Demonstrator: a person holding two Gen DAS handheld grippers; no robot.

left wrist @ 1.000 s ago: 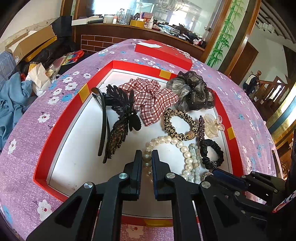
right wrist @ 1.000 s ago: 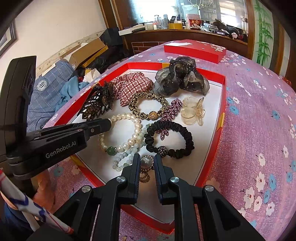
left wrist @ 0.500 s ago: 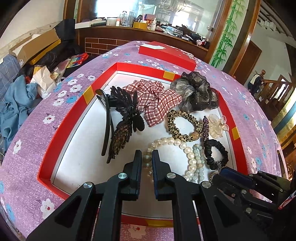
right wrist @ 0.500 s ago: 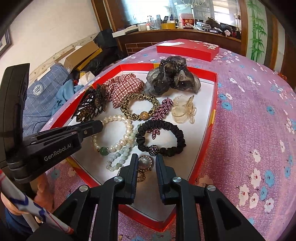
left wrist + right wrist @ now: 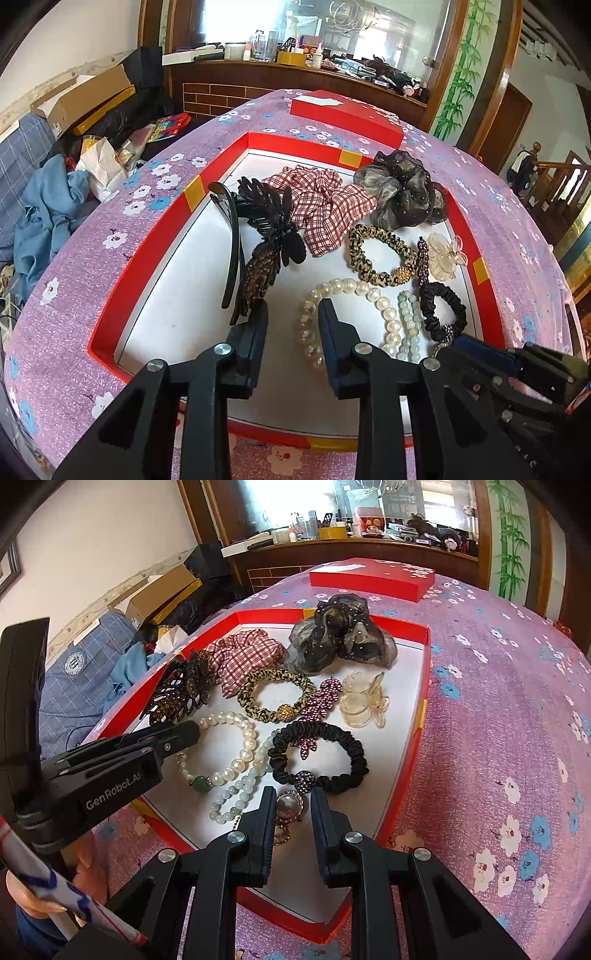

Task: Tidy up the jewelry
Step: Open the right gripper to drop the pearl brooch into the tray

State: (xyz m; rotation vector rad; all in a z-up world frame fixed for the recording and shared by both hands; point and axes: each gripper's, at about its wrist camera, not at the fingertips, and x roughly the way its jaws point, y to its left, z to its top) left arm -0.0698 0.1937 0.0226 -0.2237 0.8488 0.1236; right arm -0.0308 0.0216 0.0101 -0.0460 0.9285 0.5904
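Note:
A red tray [image 5: 147,236] with a white floor holds jewelry and hair pieces. My left gripper [image 5: 293,310] is open just above the near loop of a white pearl bracelet [image 5: 343,288]. My right gripper [image 5: 293,797] is open, its jaws either side of a round pearl brooch [image 5: 290,805] on a chain. A black scrunchie [image 5: 317,757], pale green bead strand [image 5: 240,794], leopard hair tie [image 5: 273,694], plaid scrunchie [image 5: 325,206], grey organza bow [image 5: 340,635], black claw clips [image 5: 266,229], purple rhinestone clip [image 5: 317,701] and clear clip [image 5: 362,701] lie inside.
The tray [image 5: 421,716] sits on a purple flowered cloth [image 5: 498,709]. A red lid [image 5: 347,114] lies behind the tray. Clothes, bags and boxes [image 5: 74,155] are piled off the table's left side. A wooden counter [image 5: 295,74] stands behind.
Both grippers have opened from nearly shut. The right gripper has closed in on the pearl brooch, and the left has stayed over the pearl bracelet.

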